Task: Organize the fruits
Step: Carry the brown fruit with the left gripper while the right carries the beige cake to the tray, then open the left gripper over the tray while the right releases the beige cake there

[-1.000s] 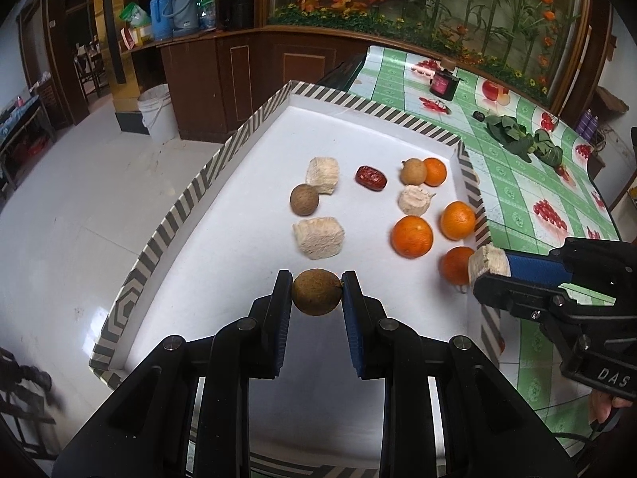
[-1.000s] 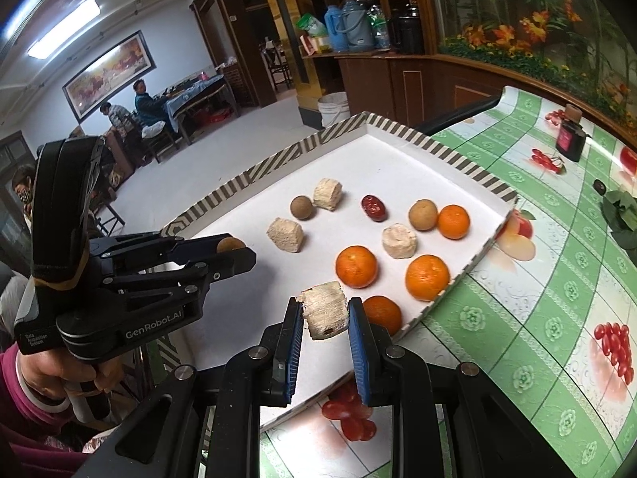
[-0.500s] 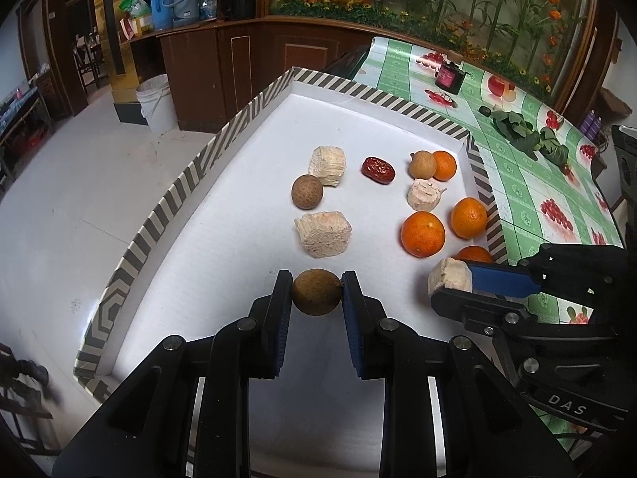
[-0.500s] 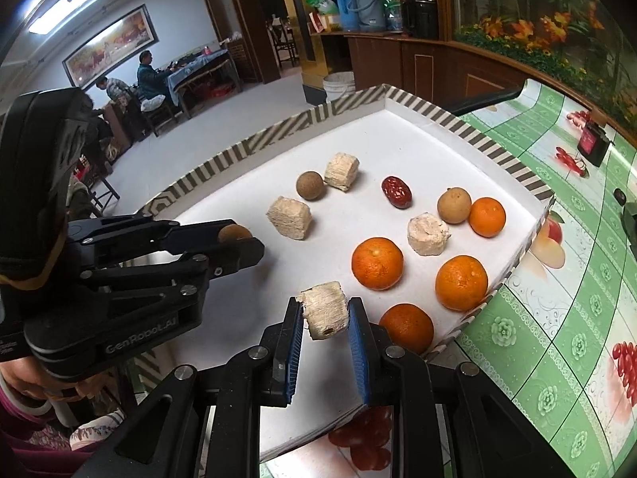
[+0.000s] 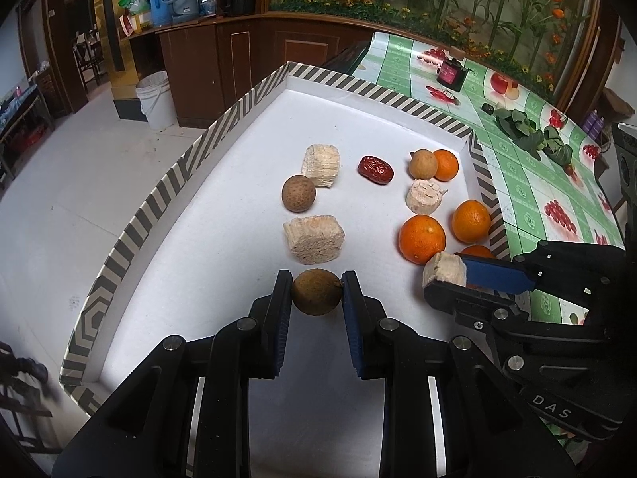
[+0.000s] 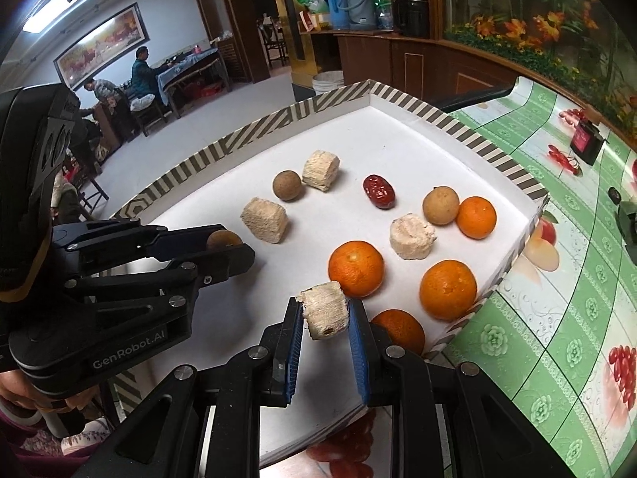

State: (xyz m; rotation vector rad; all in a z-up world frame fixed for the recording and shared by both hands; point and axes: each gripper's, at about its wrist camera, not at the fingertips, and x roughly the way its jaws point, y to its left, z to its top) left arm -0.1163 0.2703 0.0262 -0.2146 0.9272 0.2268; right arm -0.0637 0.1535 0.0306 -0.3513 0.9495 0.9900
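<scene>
I'm looking down at fruit lying spread over the white tray with the striped rim [image 5: 254, 93], which is sitting on the green fruit-print tablecloth [image 5: 557, 183].

My left gripper [image 5: 316, 292] is pinching a round brown longan [image 5: 316, 291] over the near part of the tray, and my right gripper [image 6: 323, 312] is clamping a pale fibrous sugarcane chunk [image 6: 324, 314] to its right, just before the nearest orange mandarin [image 6: 355, 267]. Behind the longan a second pale cane block [image 5: 313, 239] is lying, then another brown longan [image 5: 298, 193] touching a third cane block [image 5: 321, 165]. A wrinkled red jujube [image 5: 376, 170] is sitting to their right; further right, a tan longan [image 5: 423, 164] is touching a small mandarin [image 5: 446, 164].
</scene>
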